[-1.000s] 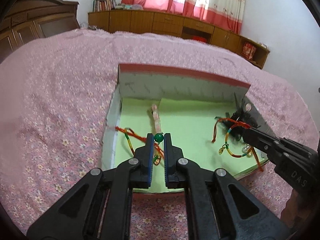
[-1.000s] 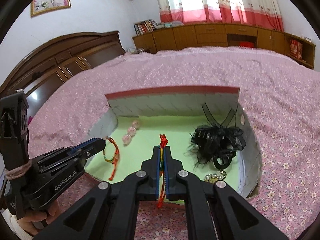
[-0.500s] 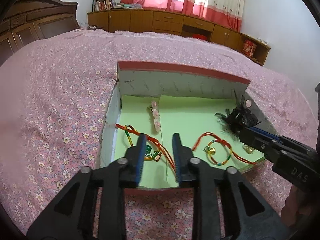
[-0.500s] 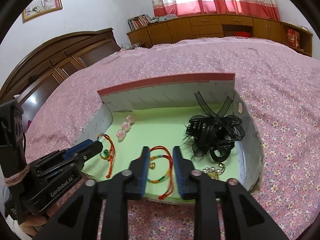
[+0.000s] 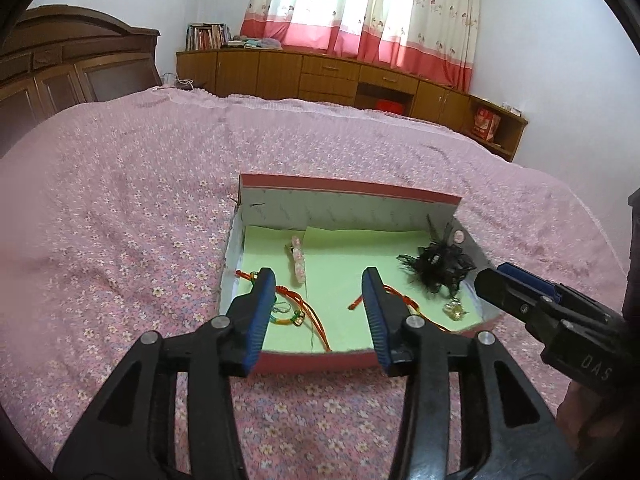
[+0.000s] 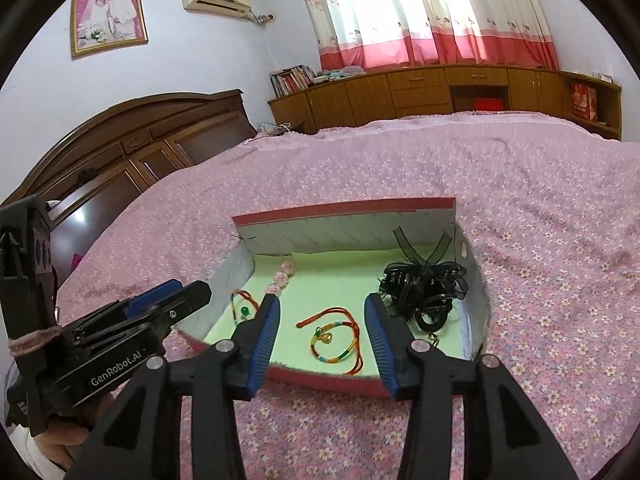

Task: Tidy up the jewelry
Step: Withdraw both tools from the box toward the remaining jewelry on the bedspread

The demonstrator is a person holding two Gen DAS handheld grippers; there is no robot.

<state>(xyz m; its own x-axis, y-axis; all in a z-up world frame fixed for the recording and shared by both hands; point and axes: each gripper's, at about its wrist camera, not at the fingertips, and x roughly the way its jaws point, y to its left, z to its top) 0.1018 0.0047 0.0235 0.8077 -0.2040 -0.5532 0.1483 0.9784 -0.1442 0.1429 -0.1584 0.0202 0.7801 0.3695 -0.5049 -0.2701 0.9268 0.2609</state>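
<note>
Presently both tongs gape wide, nothing between the blue-padded fingers, nothing touched. Left tongs (image 5: pixel 319 286) hover over the near lip of the box (image 5: pixel 348 189); right tongs (image 6: pixel 321 312) hover over the same lip, seen from the other side. Box: shallow cardboard, red outer rim, grey-white inner walls, pale green paper floor, sitting on the pink floral bedspread (image 5: pixel 120 220). In the right wrist view the rainbow cord bracelet (image 6: pixel 334 338) lies flat on the green floor at 12 o'clock from the right tongs, framed in the gap of the fingers; a woven loop with a small gold bell inside it, red tail cords running out toward 10 o'clock and down toward 5 o'clock. A second cord bracelet with a green bead (image 6: pixel 242 308) lies at 10 o'clock, partly behind the left-hand finger, long axis roughly near-to-far. Pink bead strand (image 5: pixel 298 258): glossy round beads in a row, long axis near-to-far, close to the back wall. Black ribbon hair bow (image 6: pixel 424 288) at 2 o'clock, sheer mesh, loops bunched, against the right wall. Small gold-toned trinket (image 5: pixel 456 308) just near of the bow; details too small to tell.
</note>
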